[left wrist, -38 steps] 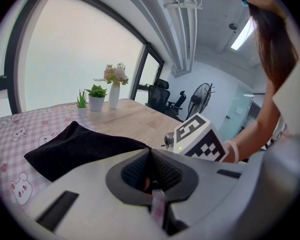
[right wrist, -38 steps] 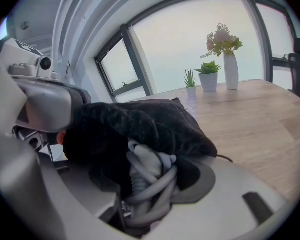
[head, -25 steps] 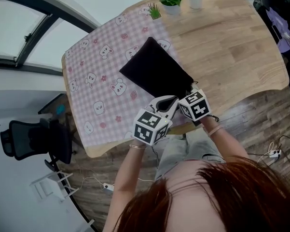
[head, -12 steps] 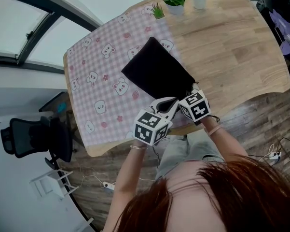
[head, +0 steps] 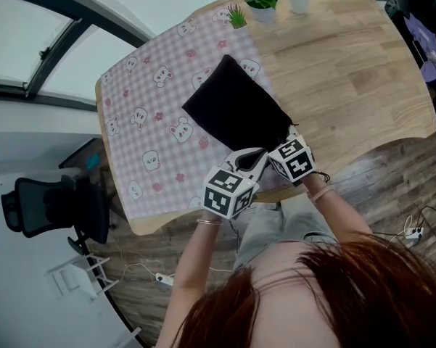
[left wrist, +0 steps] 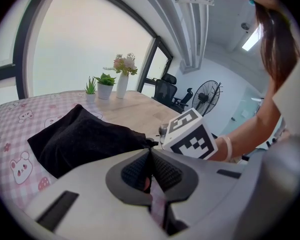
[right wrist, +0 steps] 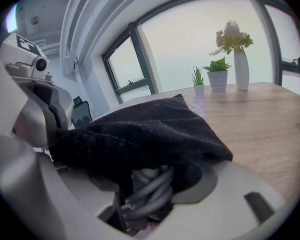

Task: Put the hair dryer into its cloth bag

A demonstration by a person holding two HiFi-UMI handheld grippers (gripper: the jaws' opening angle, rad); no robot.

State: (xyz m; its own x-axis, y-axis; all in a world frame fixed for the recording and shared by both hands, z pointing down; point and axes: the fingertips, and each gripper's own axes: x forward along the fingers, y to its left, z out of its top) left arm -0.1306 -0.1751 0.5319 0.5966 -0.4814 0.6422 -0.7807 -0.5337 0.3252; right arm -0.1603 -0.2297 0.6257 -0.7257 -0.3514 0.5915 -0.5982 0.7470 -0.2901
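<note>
The bag (head: 236, 111) is matt velvety cloth, the table (head: 348, 71) smooth pale wood

Nothing readable anywhere in this one, tbh. The closest thing was the white marker cube (head: 228, 191) on the left gripper (head: 247, 158) and its twin on the right gripper (head: 285, 139). Those just carried blocky black-and-white square patterns, not letters or digits you could read. The pink checked tablecloth (head: 149, 114) was printed with little cartoon animal faces and flowers only. The black cloth bag (head: 236, 111) showed plain fabric on every side I could see.
</note>
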